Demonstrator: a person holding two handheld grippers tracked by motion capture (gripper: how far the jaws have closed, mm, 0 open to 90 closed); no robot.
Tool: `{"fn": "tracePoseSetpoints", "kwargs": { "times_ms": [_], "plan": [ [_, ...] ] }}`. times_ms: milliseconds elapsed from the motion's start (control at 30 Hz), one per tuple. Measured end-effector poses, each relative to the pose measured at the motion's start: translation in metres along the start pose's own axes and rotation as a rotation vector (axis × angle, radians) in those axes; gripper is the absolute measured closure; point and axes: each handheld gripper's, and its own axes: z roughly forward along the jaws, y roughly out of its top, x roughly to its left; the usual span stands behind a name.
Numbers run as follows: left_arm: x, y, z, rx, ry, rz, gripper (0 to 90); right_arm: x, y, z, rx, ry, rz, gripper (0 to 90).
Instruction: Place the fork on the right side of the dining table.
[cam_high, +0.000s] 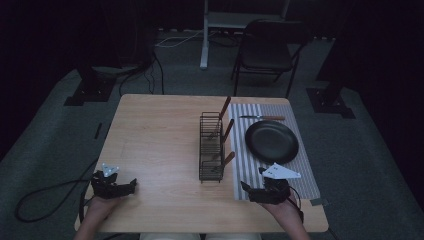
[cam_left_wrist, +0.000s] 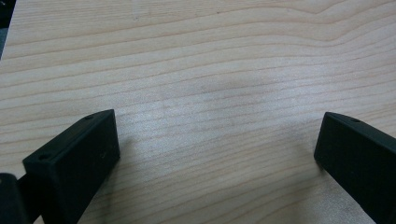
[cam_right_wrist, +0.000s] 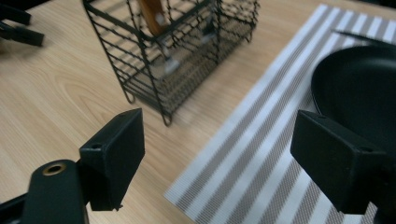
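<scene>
A black wire cutlery basket stands mid-table, with three wooden-handled utensils leaning in it. To its right a black plate lies on a grey striped placemat, and a wooden-handled knife lies beyond the plate. My left gripper rests open at the table's near left over bare wood. My right gripper is open at the placemat's near edge. In the right gripper view the basket, plate and placemat lie just ahead of its jaws.
The wooden table stands on grey carpet. A black chair and a white stand are behind it. Cables trail on the floor at left.
</scene>
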Motion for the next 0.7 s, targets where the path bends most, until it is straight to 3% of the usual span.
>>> {"fn": "tracePoseSetpoints", "kwargs": {
  "times_ms": [433,700],
  "plan": [
    [0.000,0.000,0.000,-0.001,0.000,-0.001,0.0,0.021,0.029,-0.006,-0.058,0.030,-0.035,23.2],
    [0.000,0.000,0.000,0.001,0.000,0.002,0.0,0.025,0.042,-0.006,-0.113,-0.006,0.000,25.6]
  ]
}}
